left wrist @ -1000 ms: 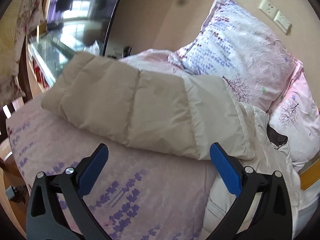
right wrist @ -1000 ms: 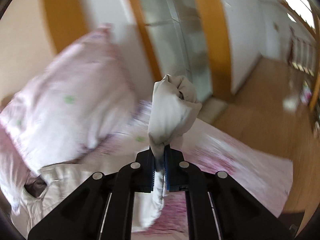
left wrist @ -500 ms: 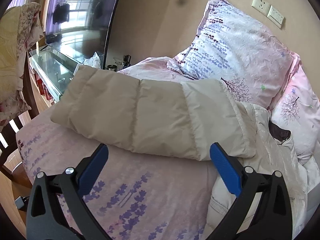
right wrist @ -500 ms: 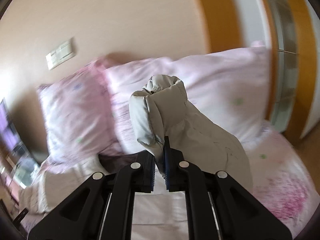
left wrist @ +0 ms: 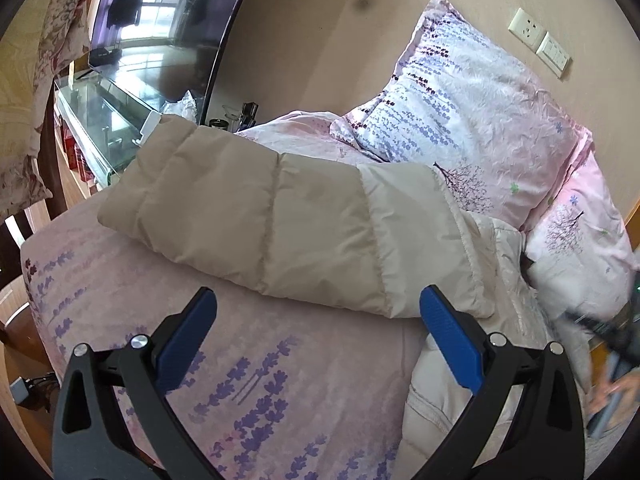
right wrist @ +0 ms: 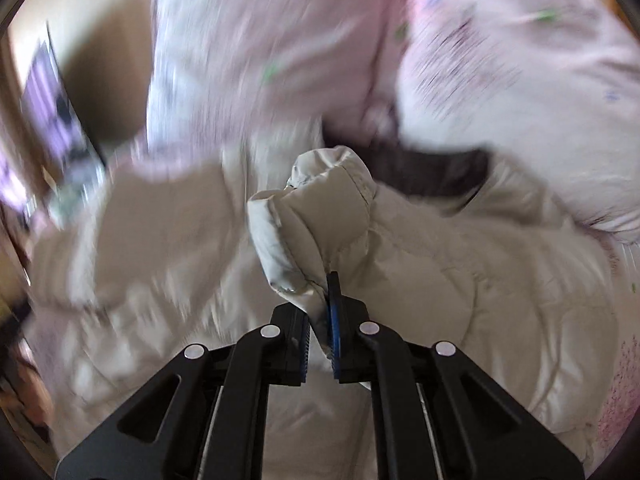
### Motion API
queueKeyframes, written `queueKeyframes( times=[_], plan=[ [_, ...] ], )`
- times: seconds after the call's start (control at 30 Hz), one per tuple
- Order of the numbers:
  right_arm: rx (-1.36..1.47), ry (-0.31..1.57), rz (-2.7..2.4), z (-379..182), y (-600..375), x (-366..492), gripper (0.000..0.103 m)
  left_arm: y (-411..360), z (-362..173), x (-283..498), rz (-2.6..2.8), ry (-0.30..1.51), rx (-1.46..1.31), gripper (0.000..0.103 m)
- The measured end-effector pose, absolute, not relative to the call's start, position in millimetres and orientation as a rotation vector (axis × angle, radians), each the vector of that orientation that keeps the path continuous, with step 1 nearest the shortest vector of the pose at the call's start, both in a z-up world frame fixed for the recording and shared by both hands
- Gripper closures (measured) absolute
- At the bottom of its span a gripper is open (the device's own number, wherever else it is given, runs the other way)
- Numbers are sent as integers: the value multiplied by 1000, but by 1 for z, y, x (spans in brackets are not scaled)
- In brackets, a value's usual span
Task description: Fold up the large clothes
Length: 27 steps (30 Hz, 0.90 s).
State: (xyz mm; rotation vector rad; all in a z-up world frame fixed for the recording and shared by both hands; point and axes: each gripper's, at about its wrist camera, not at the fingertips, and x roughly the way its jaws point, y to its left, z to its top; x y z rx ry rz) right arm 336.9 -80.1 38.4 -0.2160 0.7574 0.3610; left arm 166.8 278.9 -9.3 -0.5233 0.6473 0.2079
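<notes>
Now, right tool (right wrist: 319, 322): clamped on a bunched cuff (right wrist: 316, 220) of the puffer jacket, fabric pinched between the blue pads; background blurred.
Left tool (left wrist: 318, 334): spread wide, holding nothing, poised above the bed near the sleeve's lower edge.
Jacket (left wrist: 476, 312): cream quilted down coat lying on the bed (left wrist: 120, 312), collar end toward the pillows (left wrist: 472, 112); beige-and-cream sleeve (left wrist: 256, 216) stretched flat across the sheet.
Handling, judged: light, soft, very compressible; slick shell likely to slide out of a shallow pinch; trapped air will make folds spring back.
Where to grip, judged: seams, cuff or hem, where stitching gives a firm ridge; take a deep bite of fabric.
Risk, judged: sleeve unfolds once released unless pressed down.
</notes>
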Motion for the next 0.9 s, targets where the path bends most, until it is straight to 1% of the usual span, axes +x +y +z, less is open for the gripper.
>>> queueKeyframes(
  times=[0.07,0.13,0.17,0.2,0.27,0.3,0.33,0.37,0.4,0.5,0.57,0.63,0.7,0.8,0.87,0.9],
  plan=[
    [-334,798,319,21,-64,336,91,280,-9,164,203,644,-532,2],
    [-451,810,299,13,-50,331,77,282,-10,163,192,647,-541,2],
    [-481,817,315,11,-46,326,41,283,-10,162,186,647,-550,2],
    [-487,809,331,12,-47,321,21,285,-11,162,179,647,-561,2],
    [-516,728,352,22,-45,299,23,290,-14,162,174,651,-594,2],
    [-508,706,364,27,-45,294,33,292,-15,161,178,650,-603,2],
    [-443,687,392,38,-50,291,39,294,-17,161,187,650,-618,2],
    [-393,688,396,45,-54,293,50,296,-18,160,189,647,-628,2],
    [-299,695,387,54,-64,300,65,297,-18,159,184,642,-640,2],
    [-122,716,335,62,-88,323,80,301,-19,155,184,631,-658,2],
    [-52,762,306,56,-95,340,84,304,-19,152,188,620,-676,2],
    [-62,835,327,40,-83,353,84,310,-21,150,186,610,-713,2],
    [-154,896,333,23,-62,356,84,314,-22,151,181,608,-751,2],
    [-270,903,300,11,-42,357,84,318,-23,152,187,602,-786,3],
    [-219,915,322,18,-48,356,84,321,-26,153,200,605,-820,7],
    [-164,912,342,25,-57,354,81,323,-27,153,199,605,-843,8]
  ],
)
